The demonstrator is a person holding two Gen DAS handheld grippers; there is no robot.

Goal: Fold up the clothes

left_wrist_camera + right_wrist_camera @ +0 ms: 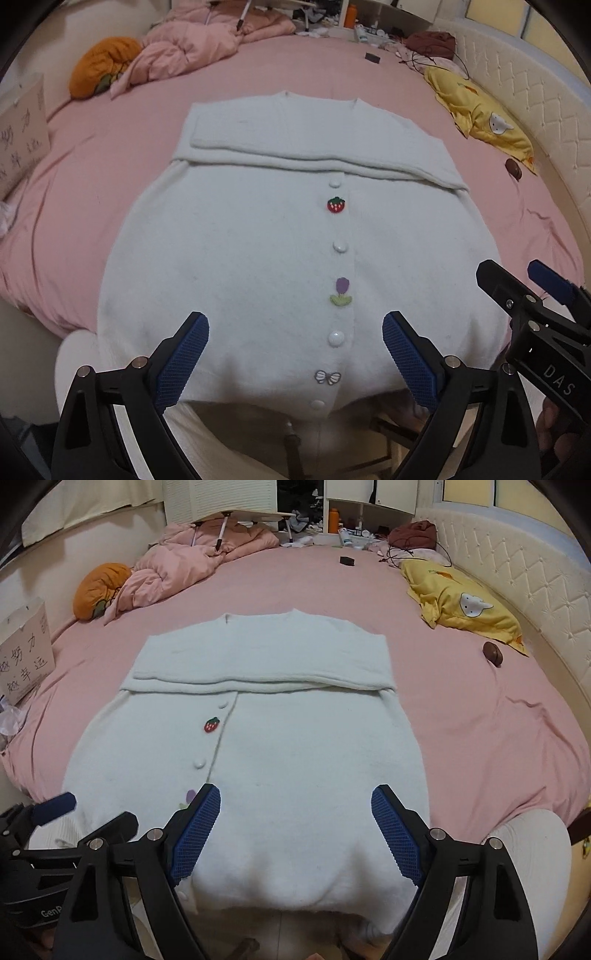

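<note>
We have the white cardigan (pixel 258 240) spread button-side up on the pink bed (pixel 295 70), both sleeves already crossed over the chest, so the hem at six o'clock looks like the next edge to lift. Our left gripper (pixel 295 360) and right gripper (pixel 295 834) hover spread wide above it, empty. The left view alone shows the bow patch (pixel 327 377); the right view shows the garment's bare right edge.

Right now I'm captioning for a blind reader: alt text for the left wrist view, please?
A white cardigan lies buttoned on a pink bed, both sleeves folded across its chest. The open left tool hovers over its hem, empty.
</note>
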